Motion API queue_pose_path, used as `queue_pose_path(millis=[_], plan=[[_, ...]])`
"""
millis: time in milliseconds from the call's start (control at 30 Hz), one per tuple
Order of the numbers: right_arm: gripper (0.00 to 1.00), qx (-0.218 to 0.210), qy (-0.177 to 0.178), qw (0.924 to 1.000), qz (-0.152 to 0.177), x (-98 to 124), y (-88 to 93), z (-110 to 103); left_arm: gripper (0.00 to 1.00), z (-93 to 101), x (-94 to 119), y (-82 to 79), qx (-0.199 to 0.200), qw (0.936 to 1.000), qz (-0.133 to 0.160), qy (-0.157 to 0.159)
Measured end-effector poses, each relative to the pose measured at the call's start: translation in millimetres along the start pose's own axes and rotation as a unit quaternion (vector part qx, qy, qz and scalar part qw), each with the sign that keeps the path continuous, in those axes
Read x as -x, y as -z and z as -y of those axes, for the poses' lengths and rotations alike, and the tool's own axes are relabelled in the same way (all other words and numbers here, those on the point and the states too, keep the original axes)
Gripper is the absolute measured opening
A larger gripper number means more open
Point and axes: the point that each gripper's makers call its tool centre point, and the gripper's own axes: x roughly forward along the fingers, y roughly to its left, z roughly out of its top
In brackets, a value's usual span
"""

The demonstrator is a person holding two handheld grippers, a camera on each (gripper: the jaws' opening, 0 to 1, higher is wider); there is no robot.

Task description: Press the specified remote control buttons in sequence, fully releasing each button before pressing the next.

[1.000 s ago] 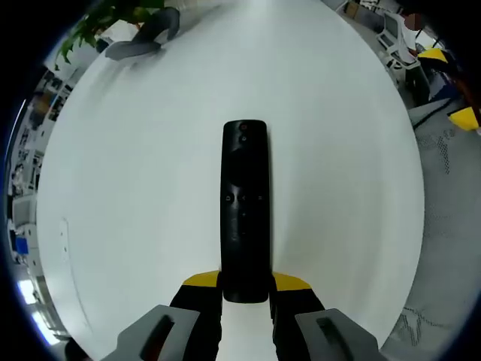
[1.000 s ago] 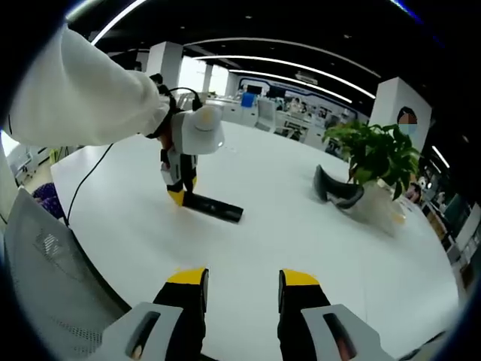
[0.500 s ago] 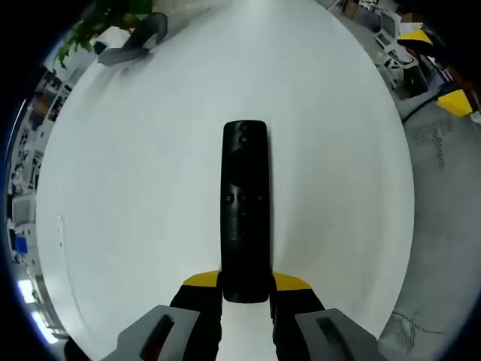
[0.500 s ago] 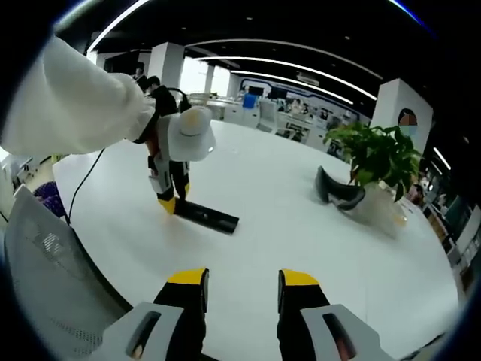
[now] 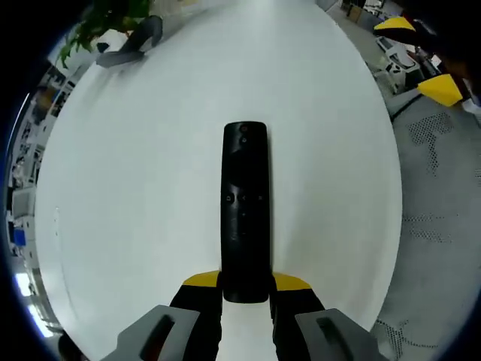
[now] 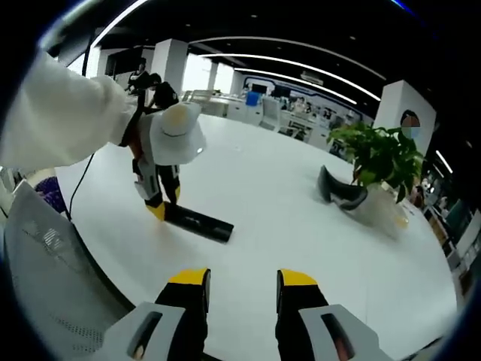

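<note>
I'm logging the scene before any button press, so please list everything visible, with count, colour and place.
remote control: one, black, flat on the table, near end clamped between the left gripper's jaws
table: one, white, round
potted plant: one, green leaves, pale pot, far side of the table
curved stand-like object: one, dark grey, beside the plant
mesh chair: one, grey, at the table's near edge
left gripper: yellow-tipped, shut on the remote
right gripper: yellow-tipped, open, holding nothing
sleeve: white, the person's arm behind the left gripper
</note>
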Motion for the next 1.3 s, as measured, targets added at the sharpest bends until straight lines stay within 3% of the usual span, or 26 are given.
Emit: queue_pose_path(millis=[400, 767, 1067, 1300], plan=[[0.32, 0.008, -0.004, 0.9999, -0.008, -1.4, 2.1, -2.6, 0.23, 18.8, 0.6, 2.3, 0.031, 0.9991, 0.027, -0.004], [0.32, 0.005, 0.001, 1.0, -0.008, -1.1, 2.4, -0.8, 0.23, 40.1, 1.9, 2.2, 0.034, 0.9978, 0.057, -0.002], [0.27, 0.004, -0.003, 1.0, -0.007, -0.7, 2.5, -2.3, 0.23, 61.6, 3.5, 1.4, 0.052, 0.9946, 0.09, -0.002], [0.21, 0.0, -0.011, 0.9999, -0.011, -0.7, 3.3, -4.3, 0.23, 77.6, 3.9, 0.9, 0.045, 0.9944, 0.095, 0.0]])
